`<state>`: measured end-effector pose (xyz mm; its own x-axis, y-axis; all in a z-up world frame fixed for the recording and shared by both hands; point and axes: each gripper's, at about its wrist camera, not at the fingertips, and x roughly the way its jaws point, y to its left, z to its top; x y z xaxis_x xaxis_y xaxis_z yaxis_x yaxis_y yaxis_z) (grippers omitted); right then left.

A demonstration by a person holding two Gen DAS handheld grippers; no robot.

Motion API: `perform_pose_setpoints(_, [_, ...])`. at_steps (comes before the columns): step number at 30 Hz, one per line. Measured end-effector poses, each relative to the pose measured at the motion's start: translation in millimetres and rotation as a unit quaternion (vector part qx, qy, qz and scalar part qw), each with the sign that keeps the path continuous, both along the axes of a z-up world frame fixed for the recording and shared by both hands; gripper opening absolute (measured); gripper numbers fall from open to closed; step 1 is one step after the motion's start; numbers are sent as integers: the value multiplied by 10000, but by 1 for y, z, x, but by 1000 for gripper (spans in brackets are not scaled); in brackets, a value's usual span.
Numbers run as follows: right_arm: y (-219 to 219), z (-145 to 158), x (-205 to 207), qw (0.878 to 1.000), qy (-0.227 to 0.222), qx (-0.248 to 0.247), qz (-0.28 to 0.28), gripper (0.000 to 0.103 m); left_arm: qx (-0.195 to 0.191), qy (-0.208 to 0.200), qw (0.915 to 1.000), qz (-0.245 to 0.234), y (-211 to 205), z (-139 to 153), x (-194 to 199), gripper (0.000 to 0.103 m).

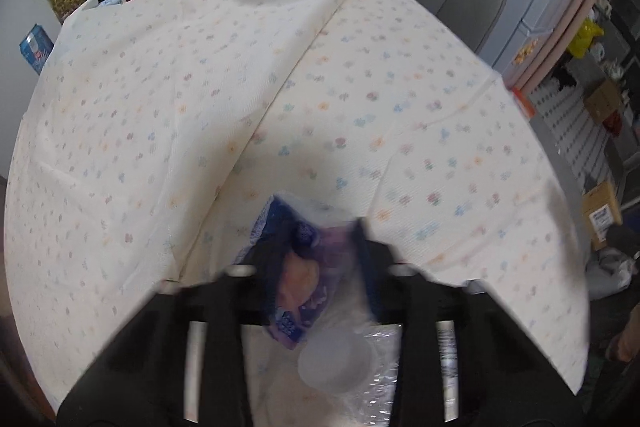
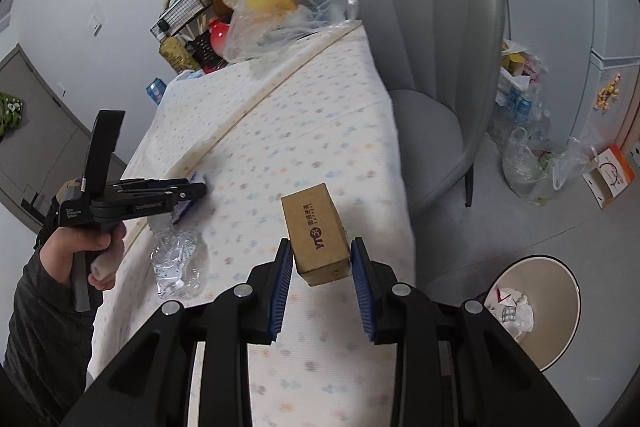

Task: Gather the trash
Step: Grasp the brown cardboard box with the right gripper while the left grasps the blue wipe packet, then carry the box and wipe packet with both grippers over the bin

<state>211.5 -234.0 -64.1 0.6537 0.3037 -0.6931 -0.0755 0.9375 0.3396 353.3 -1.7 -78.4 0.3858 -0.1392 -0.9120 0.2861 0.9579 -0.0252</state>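
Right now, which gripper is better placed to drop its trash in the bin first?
Right. The right gripper holds the cardboard box at the table's edge, with the trash bin on the floor just beside it. The left gripper, holding a blue wrapper, is on the table's far side.

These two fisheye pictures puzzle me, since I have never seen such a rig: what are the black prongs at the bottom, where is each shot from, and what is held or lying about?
No robot here: a person holds a hand-held claw in each hand, and each claw carries a camera looking along its two fingers. The prongs are those fingers.

The left wrist view shows the left claw shut on a blue snack wrapper, blurred. The right wrist view shows the same claw from the side.

In the right wrist view, the right claw brackets a small cardboard box; whether its pads press it I cannot tell.

A crushed clear plastic bottle lies on the flowered tablecloth. A trash bin with paper stands on the floor, beside a grey chair.
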Motion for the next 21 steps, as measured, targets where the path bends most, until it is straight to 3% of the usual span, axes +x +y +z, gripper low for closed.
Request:
perform_pose_setpoints(9, [-35,-1,-12,9995,-64,169,-241,30,-163,-309,9993,107,-22,27,-7,10])
perform_pose_setpoints(16, [-66,-1,-24,9981,-145,287,-522,30,-83,-744,9970,-212,-71,50,-13,10])
perform_pose_setpoints(21, [-94,-6,-33,9963,-142,347,-772,30,-216,-751,9956,-520,-115,54,-15,10])
